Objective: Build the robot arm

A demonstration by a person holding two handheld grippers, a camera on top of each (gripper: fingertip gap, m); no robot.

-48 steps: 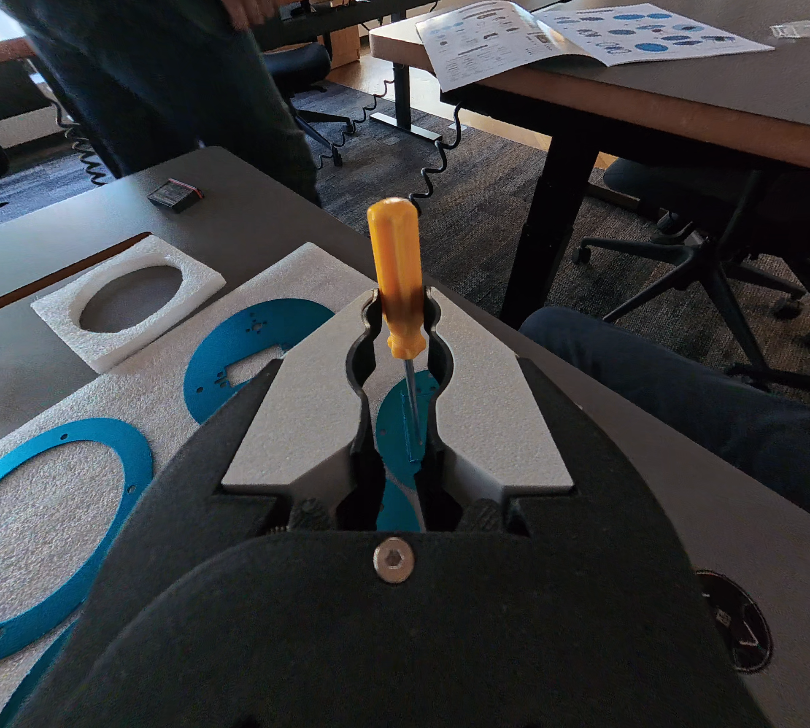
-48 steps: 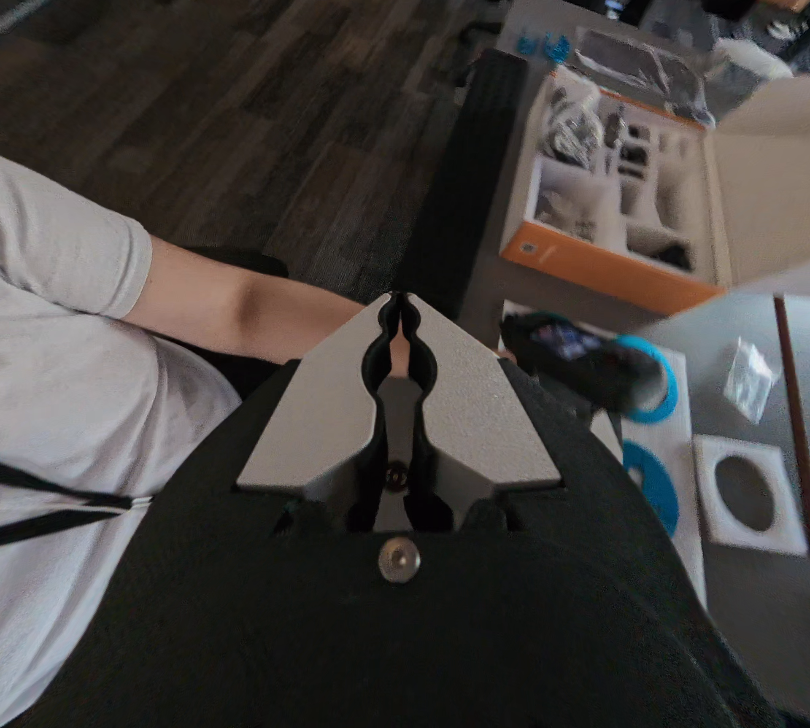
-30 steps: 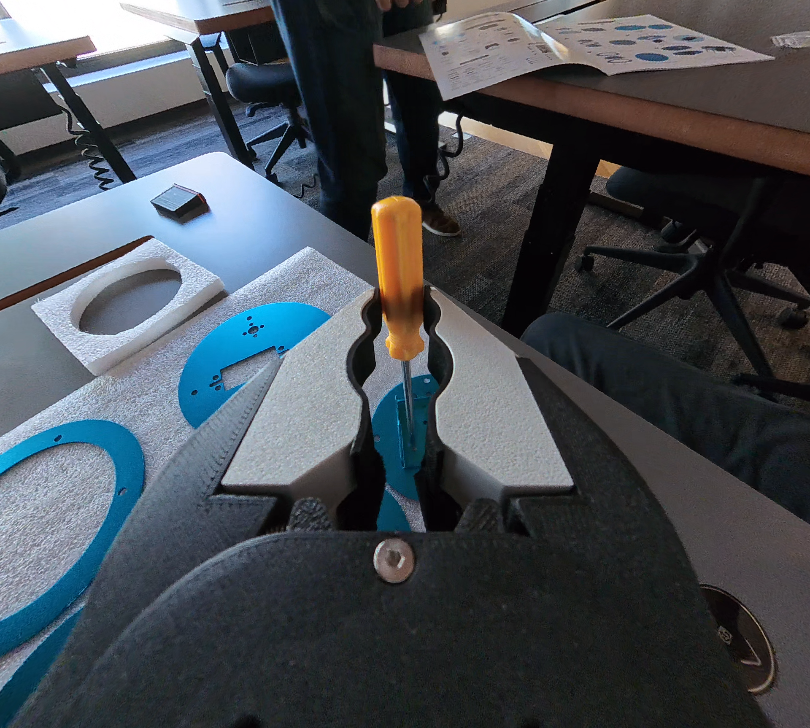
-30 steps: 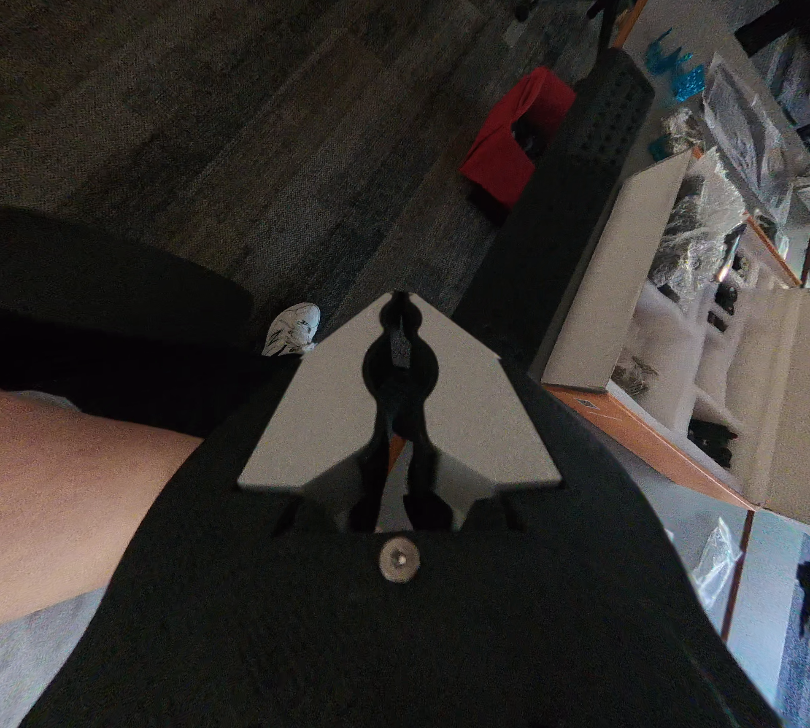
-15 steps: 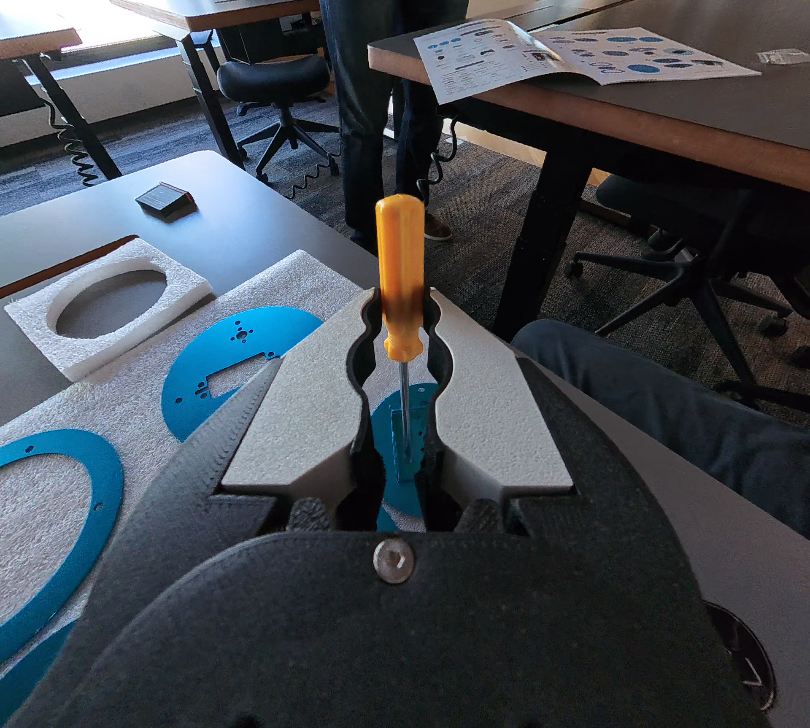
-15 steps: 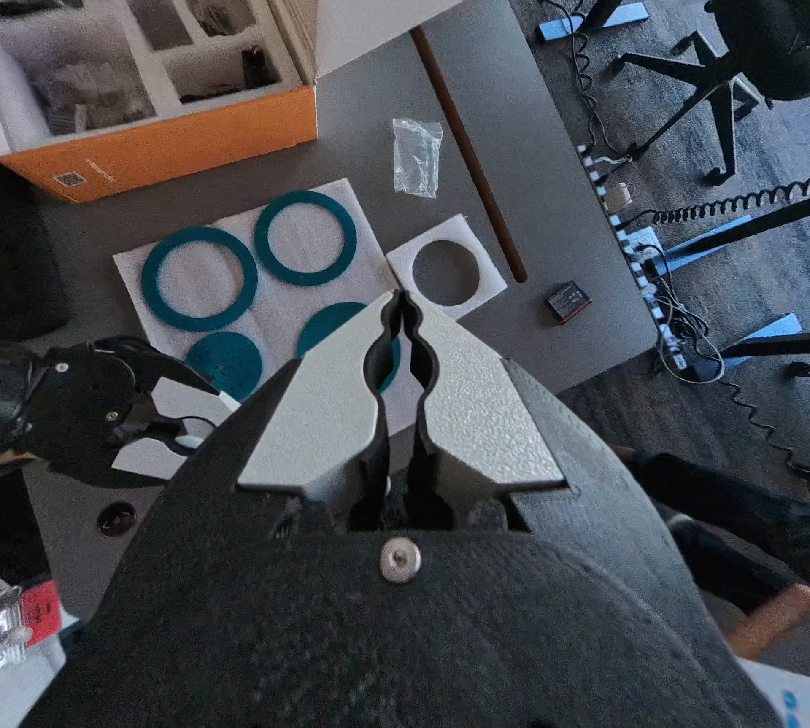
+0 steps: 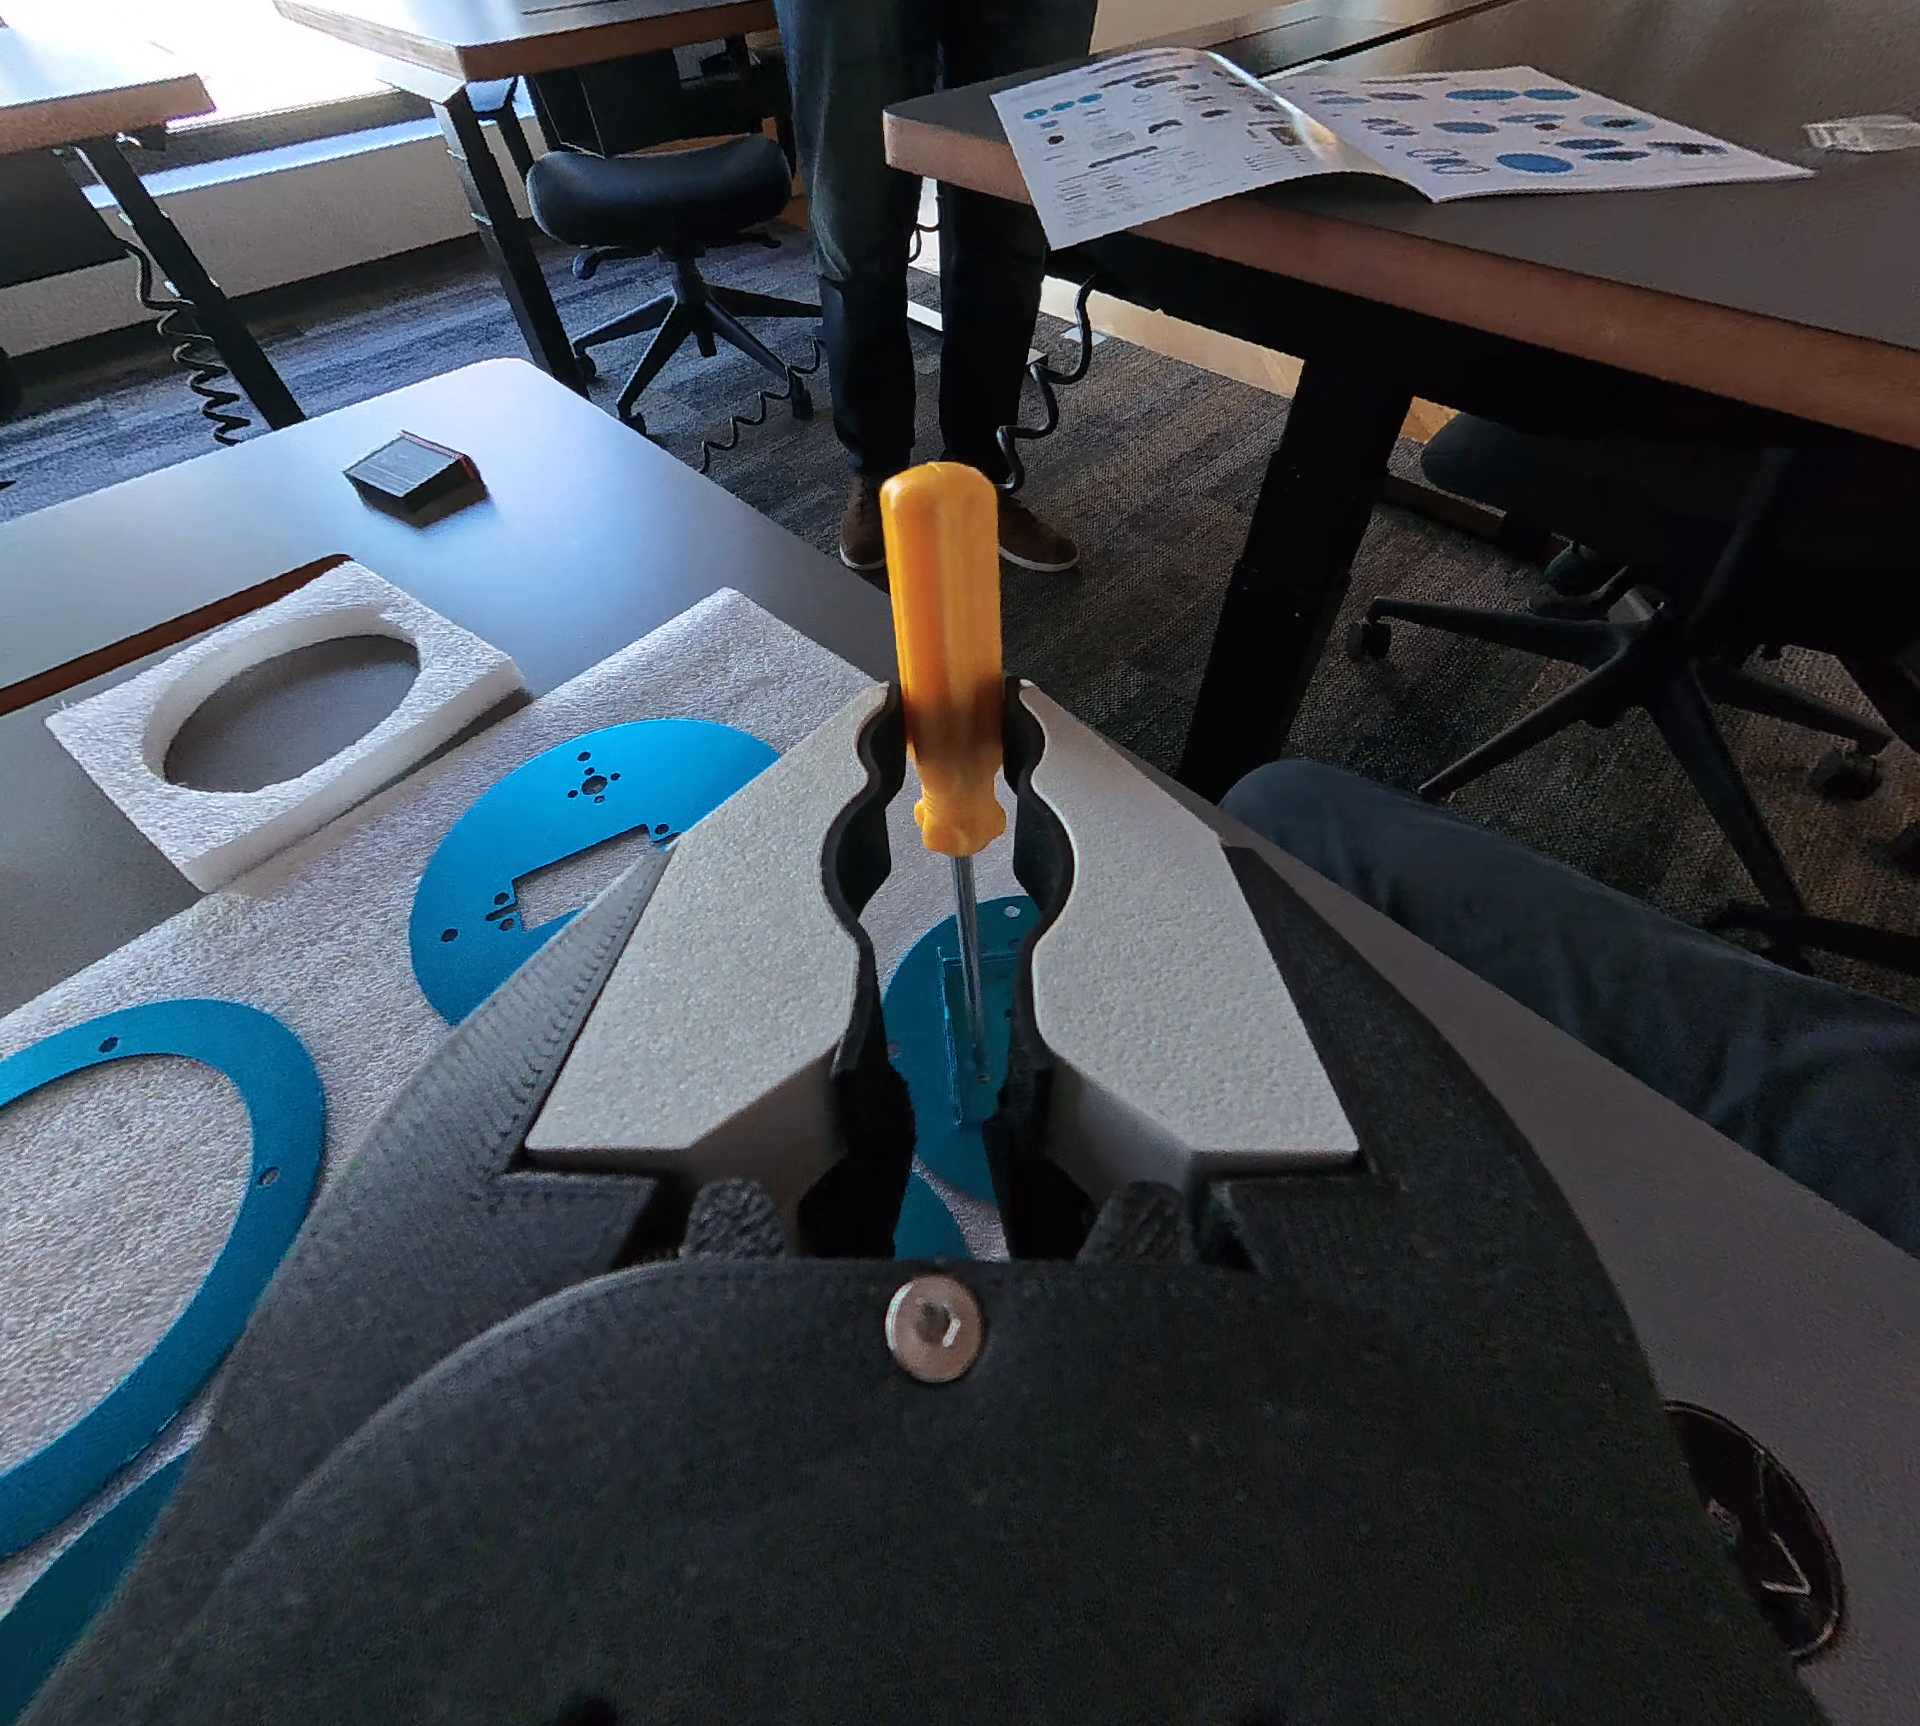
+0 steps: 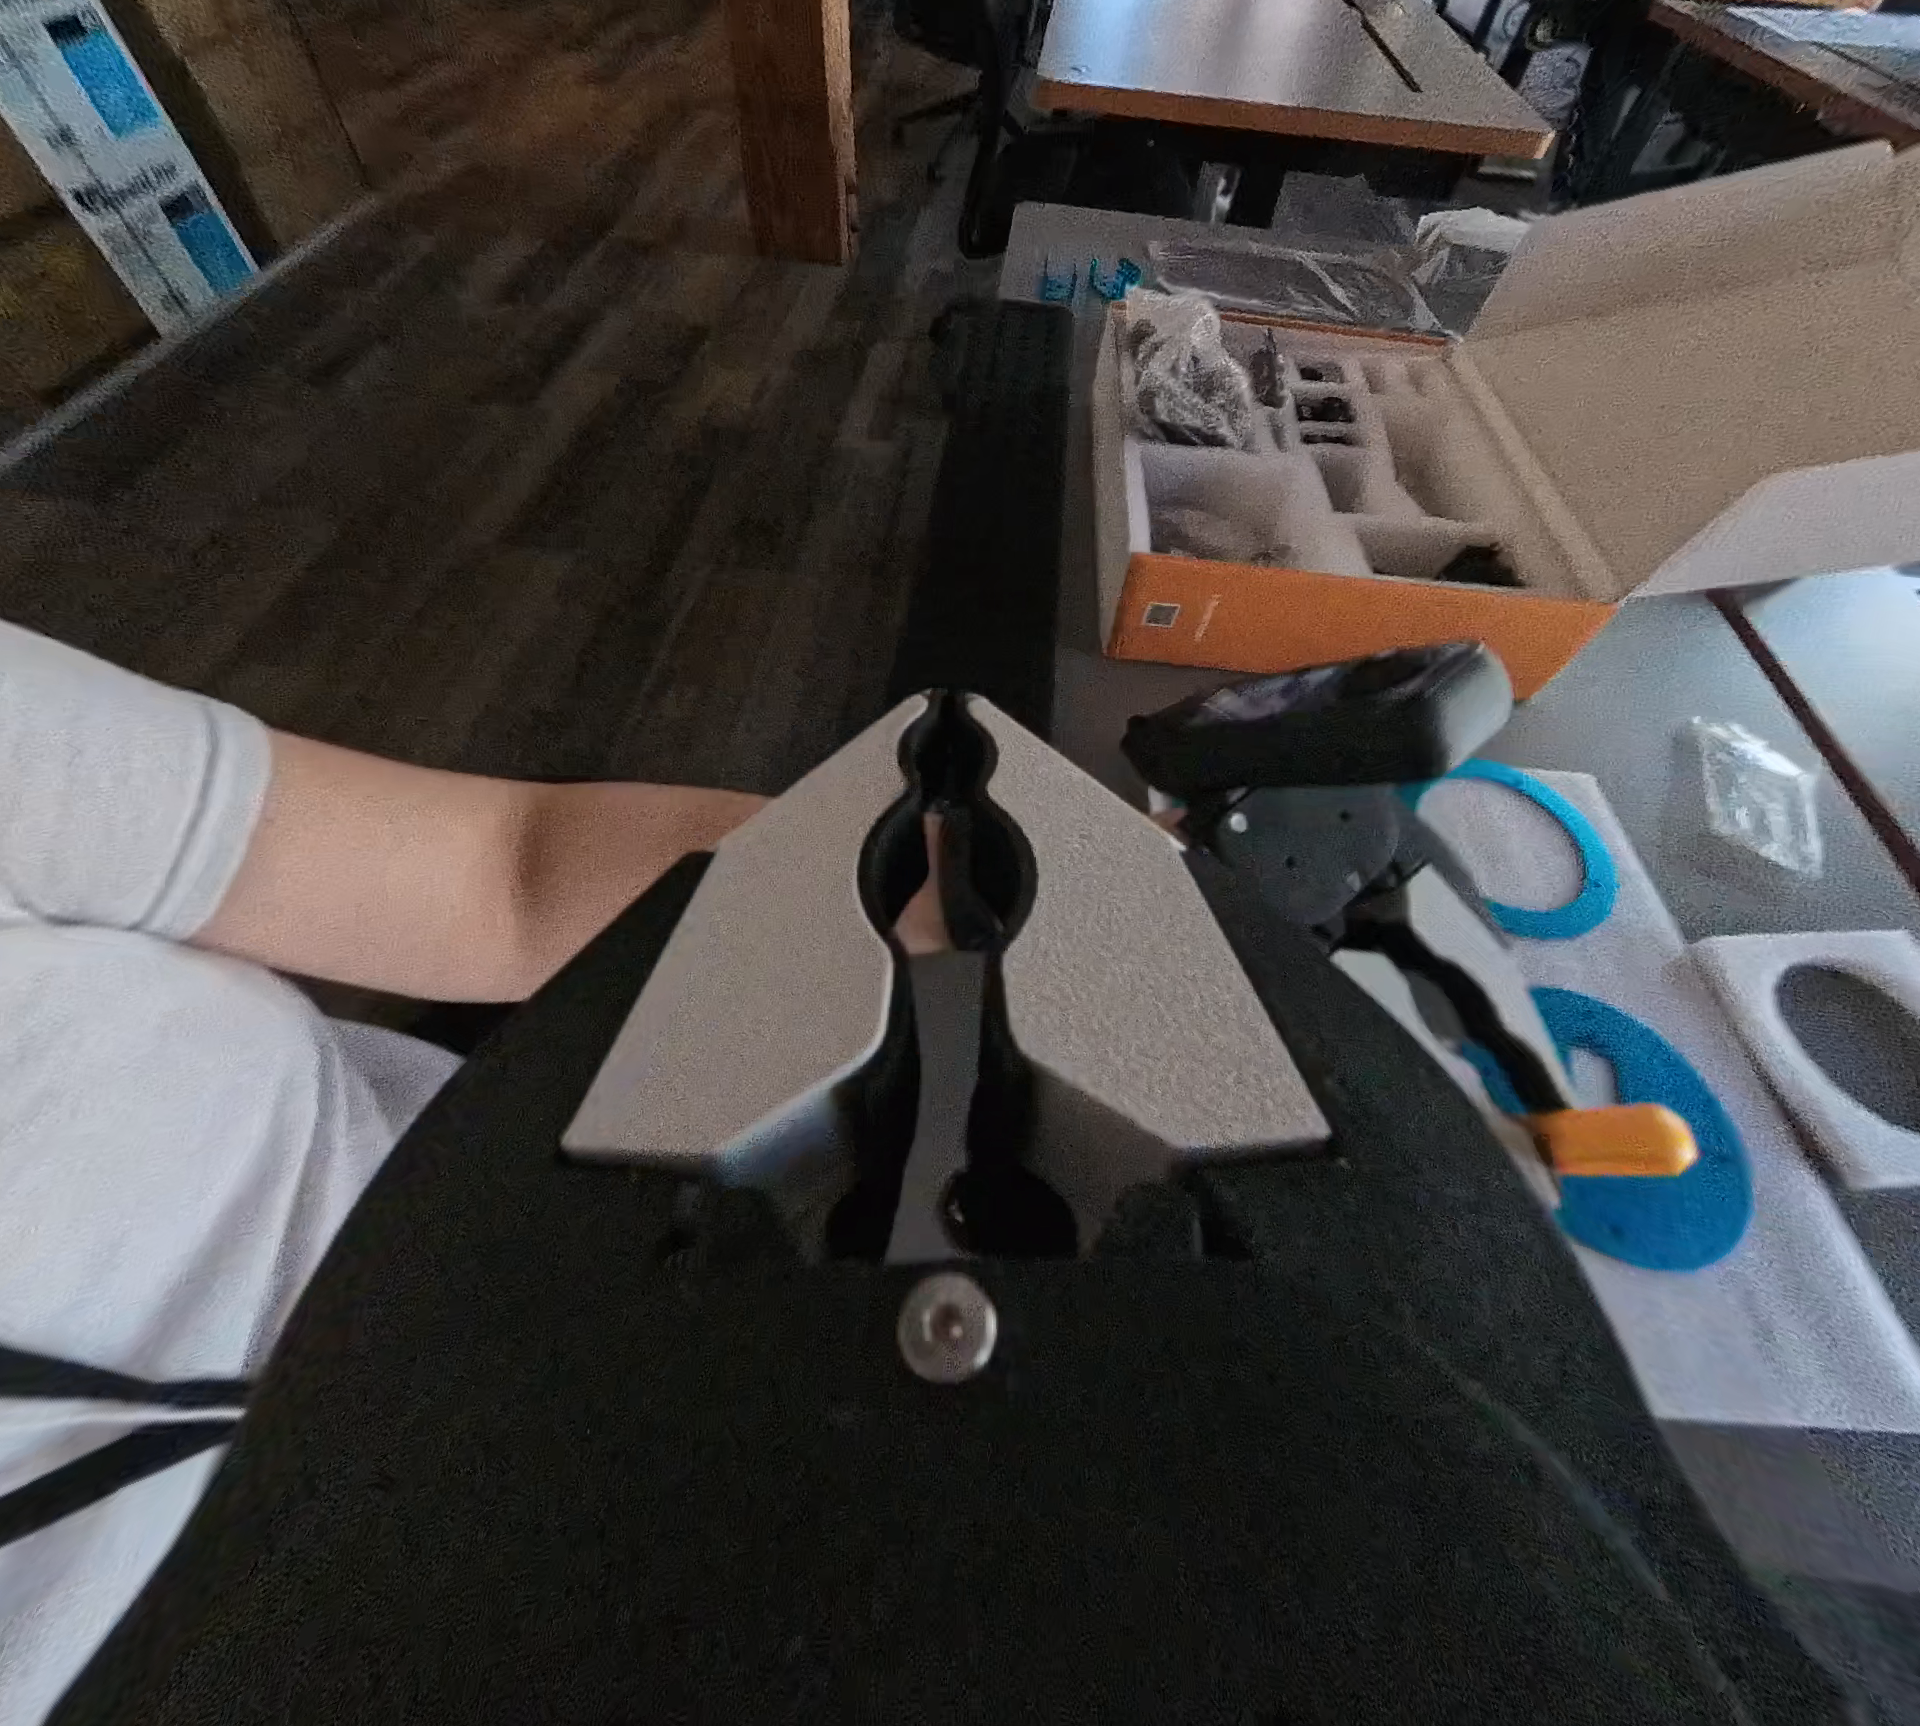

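The left gripper (image 7: 951,720) pinches an orange-handled screwdriver (image 7: 943,637) upright, apparently so its tip bears on a small blue bracket (image 7: 961,1037) atop a blue disc (image 7: 940,1053) near the foam sheet (image 7: 727,653)'s right edge. The right gripper (image 8: 948,726), fingers pressed together and empty, is off the table (image 8: 1704,700) to the left.

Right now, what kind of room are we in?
It looks like an office or workshop space set up for building a kit. There are long desks with rolling chairs, an open booklet on one desk, and an orange box of parts beside blue metal discs on white foam.
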